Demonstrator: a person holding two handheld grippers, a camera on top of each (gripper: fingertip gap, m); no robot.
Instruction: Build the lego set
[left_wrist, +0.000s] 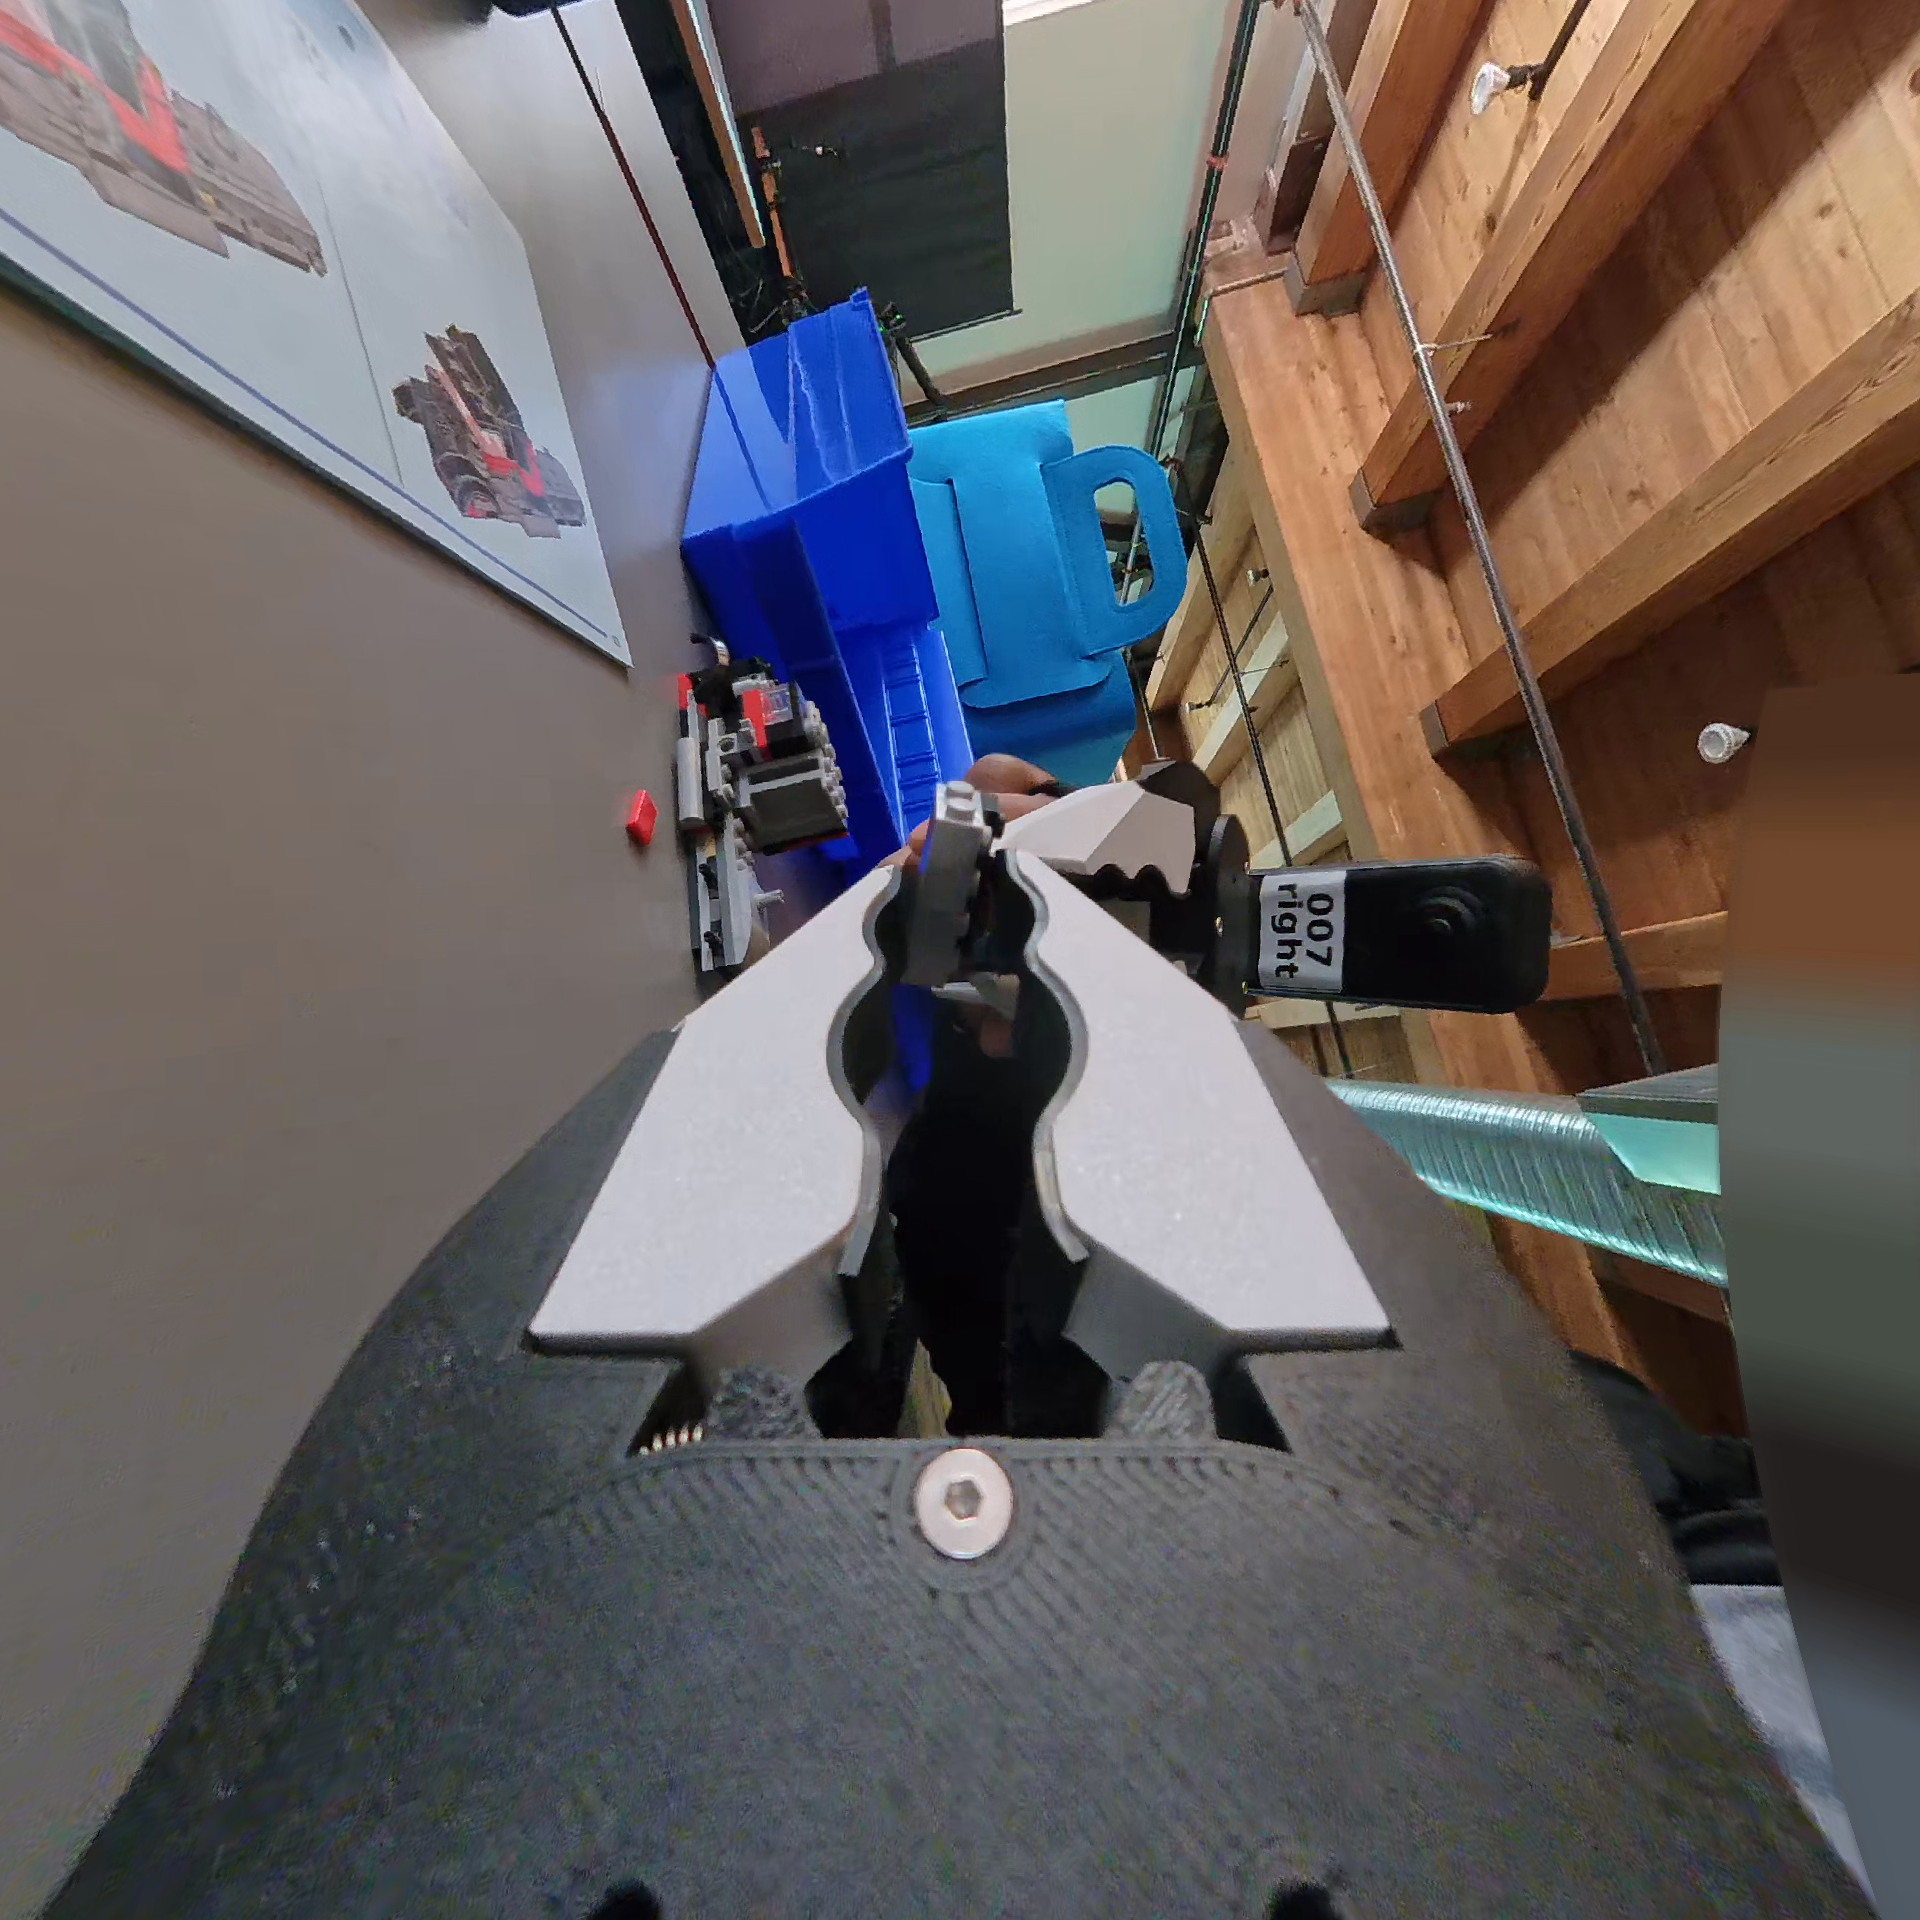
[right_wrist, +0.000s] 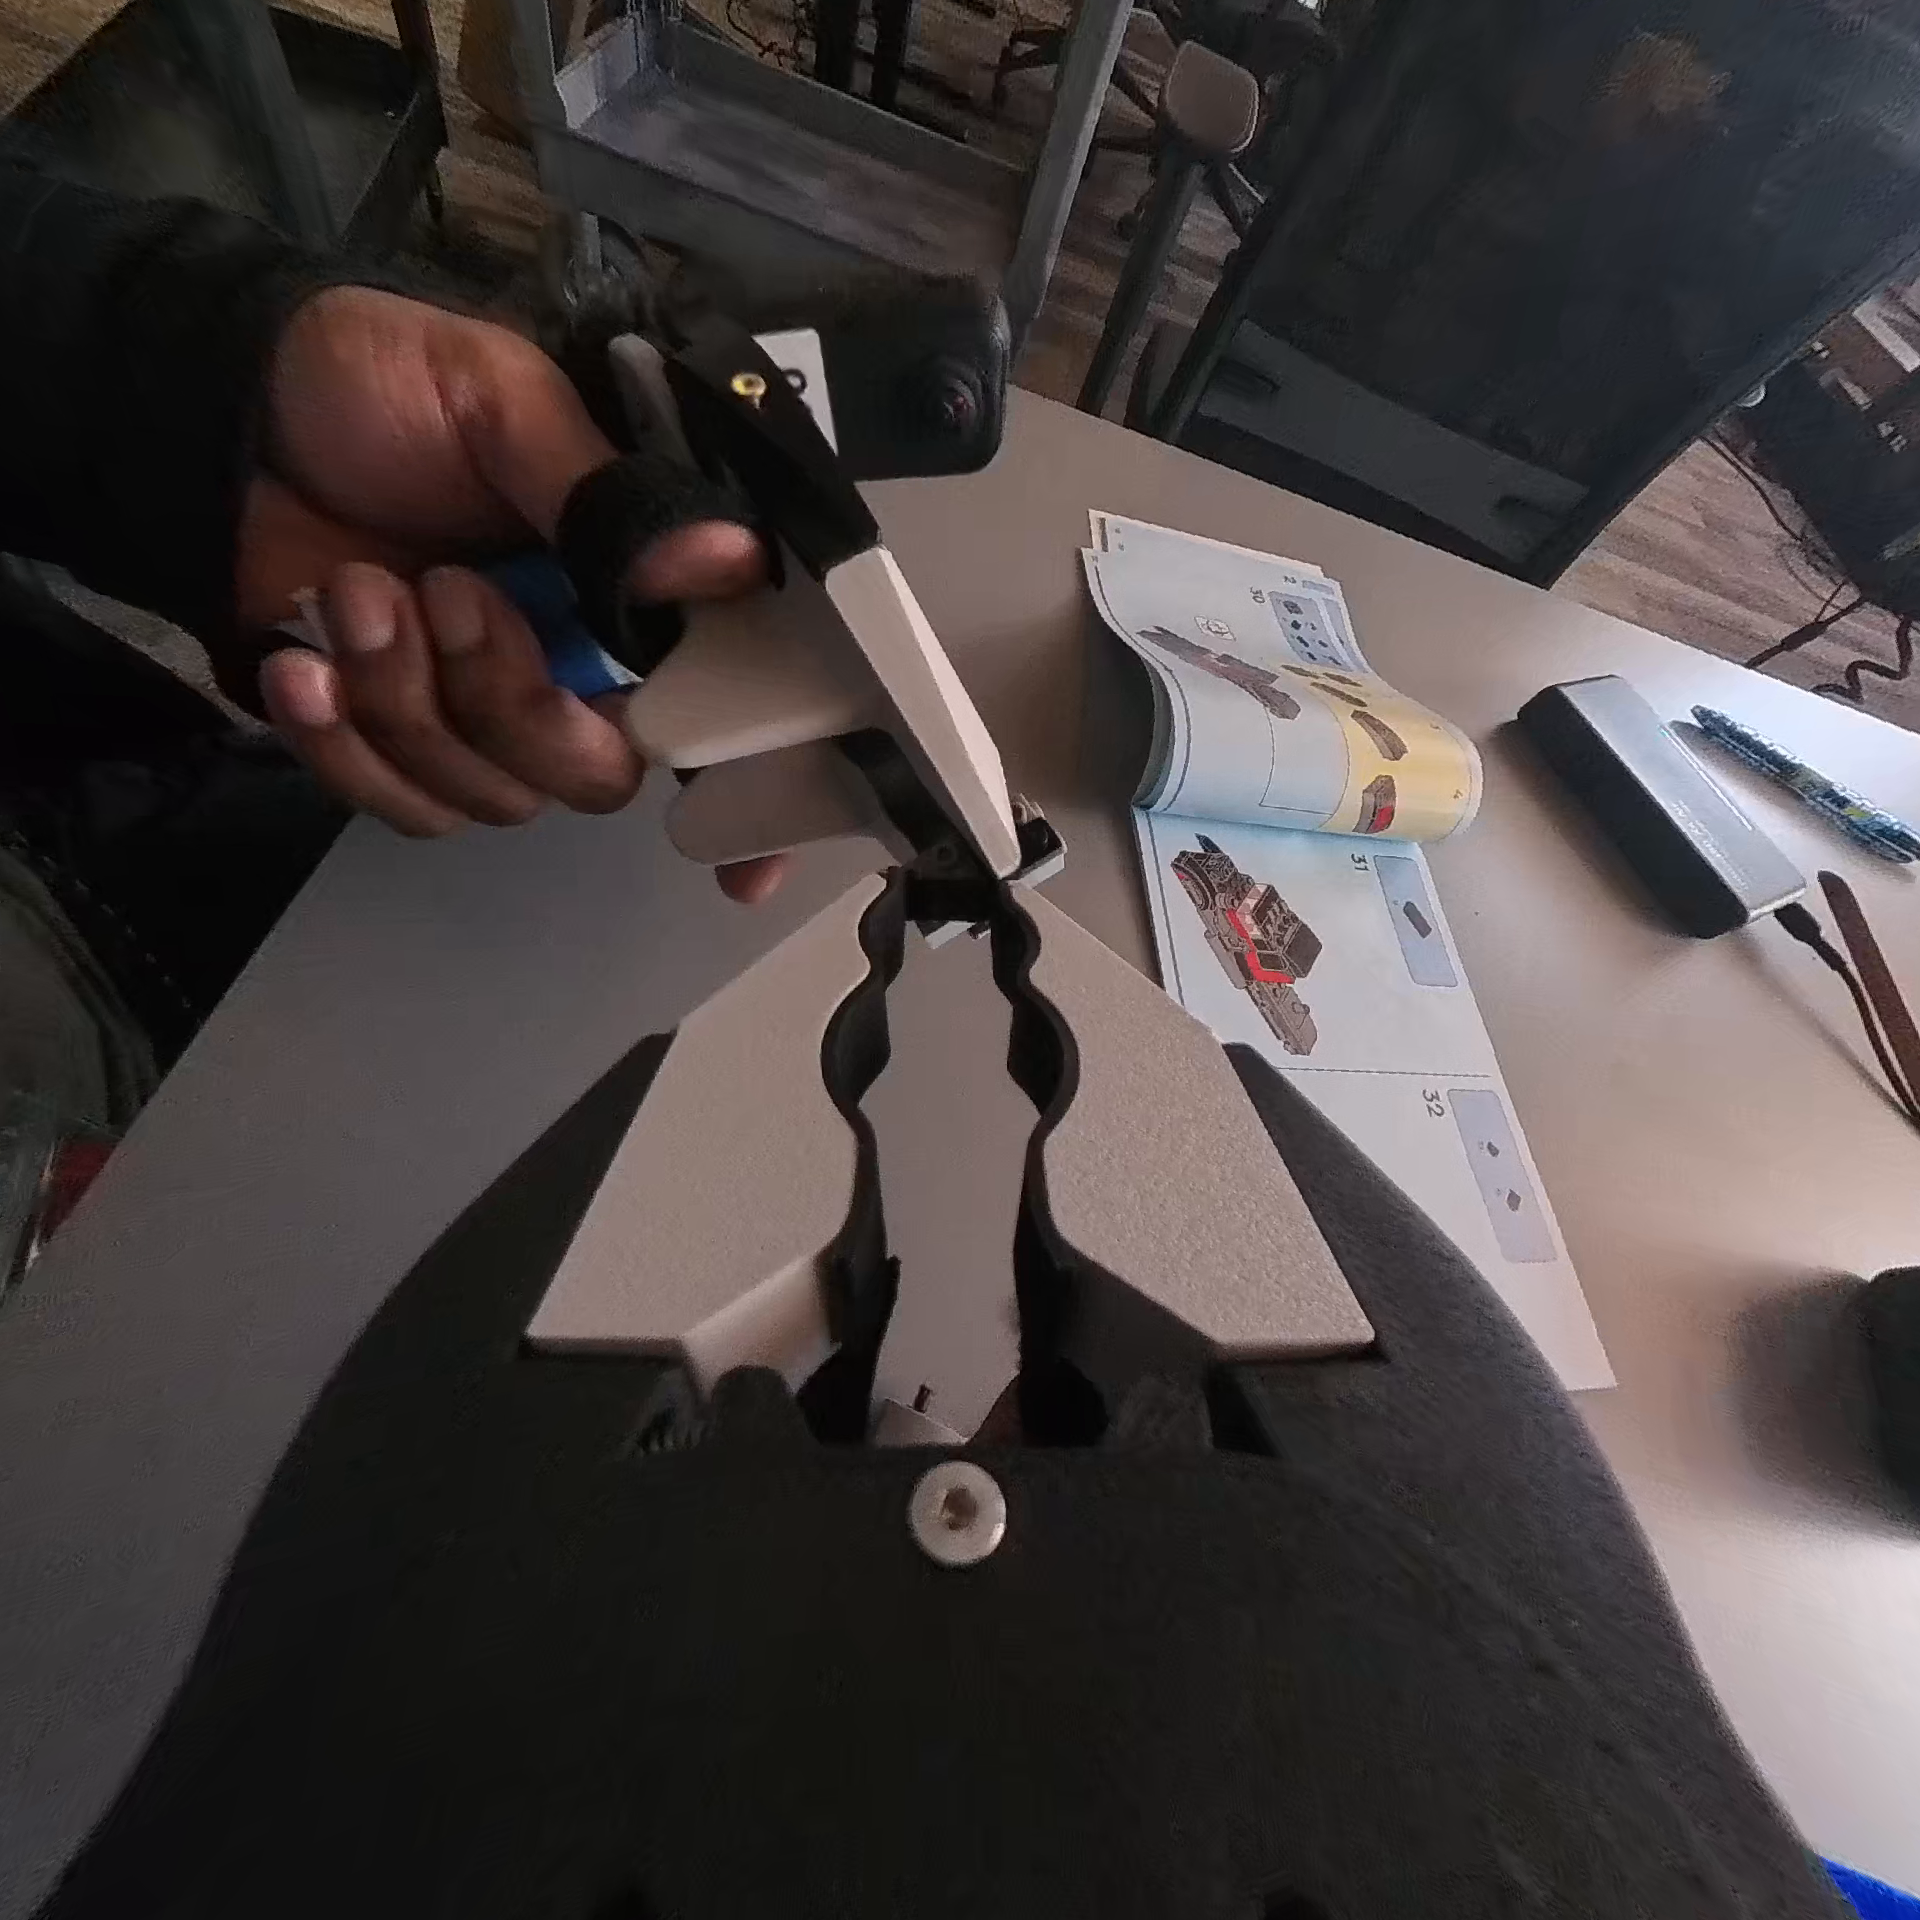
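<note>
L claw (left_wrist: 951, 914) is pinching a small grey lego piece (left_wrist: 948, 883) at its tips, held up over the bench (right_wrist: 436, 1018), and R claw (right_wrist: 951, 904) is clamping a black-and-grey piece (right_wrist: 940, 914) w/ both tips meeting mid-air. The half-built model (left_wrist: 753, 790) is sitting by the blue bins (left_wrist: 810, 540) (red brick (left_wrist: 641, 812) beside it); instruction booklet (right_wrist: 1340, 914) is lying open on the bench.
</note>
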